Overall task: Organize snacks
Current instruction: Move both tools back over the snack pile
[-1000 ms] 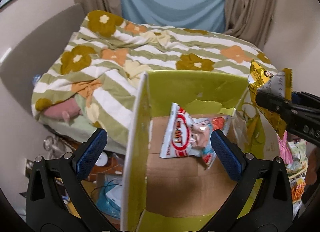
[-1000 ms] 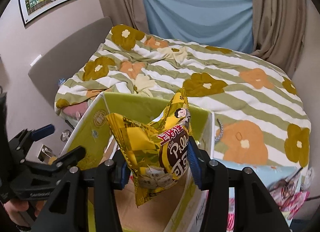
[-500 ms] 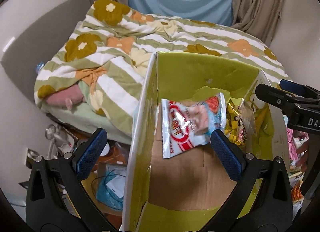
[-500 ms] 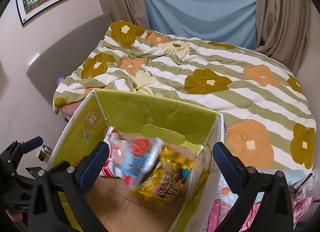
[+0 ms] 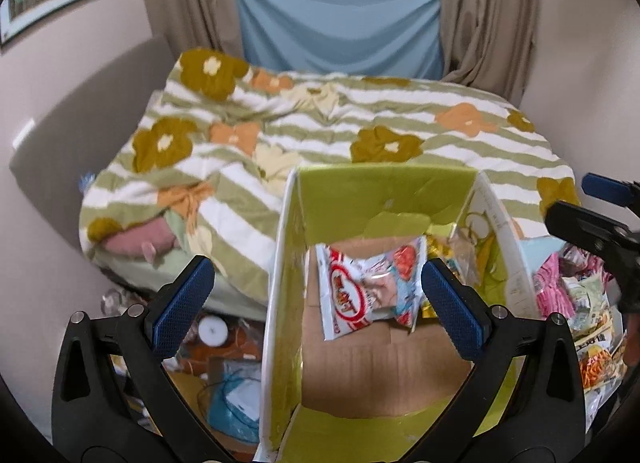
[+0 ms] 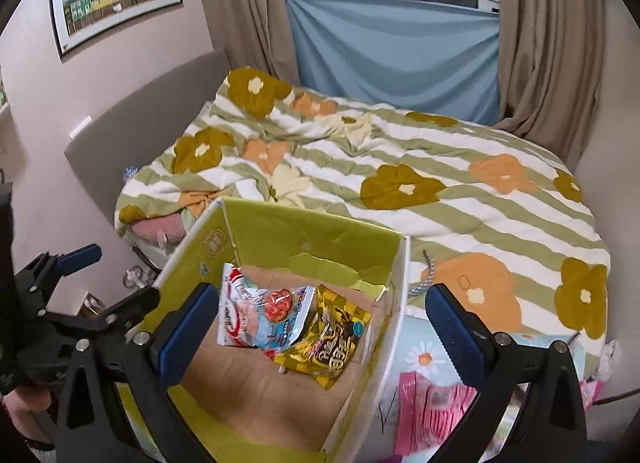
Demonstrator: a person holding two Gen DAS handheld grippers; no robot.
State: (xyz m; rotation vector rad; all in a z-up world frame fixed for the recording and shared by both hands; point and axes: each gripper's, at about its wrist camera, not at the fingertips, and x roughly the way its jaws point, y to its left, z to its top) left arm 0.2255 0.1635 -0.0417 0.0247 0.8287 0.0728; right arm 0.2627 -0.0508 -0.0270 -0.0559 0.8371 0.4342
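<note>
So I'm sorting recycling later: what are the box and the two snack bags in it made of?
Box: seemingly cardboard, raw brown floor, matte green-printed walls. Yellow bag: probably metallised foil film, crinkled and glinting. White-and-red bag: glossy plastic film.

in the left wrist view the yellow snack bag [image 5: 434,249] is mostly hidden behind the white and red snack bag [image 5: 370,287] and the right finger [image 5: 452,309] of the left gripper [image 5: 316,301]. the near wall of the box [image 5: 280,303] is cut off by the bottom edge. the snack pile [image 5: 588,303] on the right is partly covered by the right gripper [image 5: 600,223] and runs out of the picture. the clutter under the bed [image 5: 224,347] is too blurred to name. in the right wrist view the pink packet [image 6: 432,403] is cut off below.
</note>
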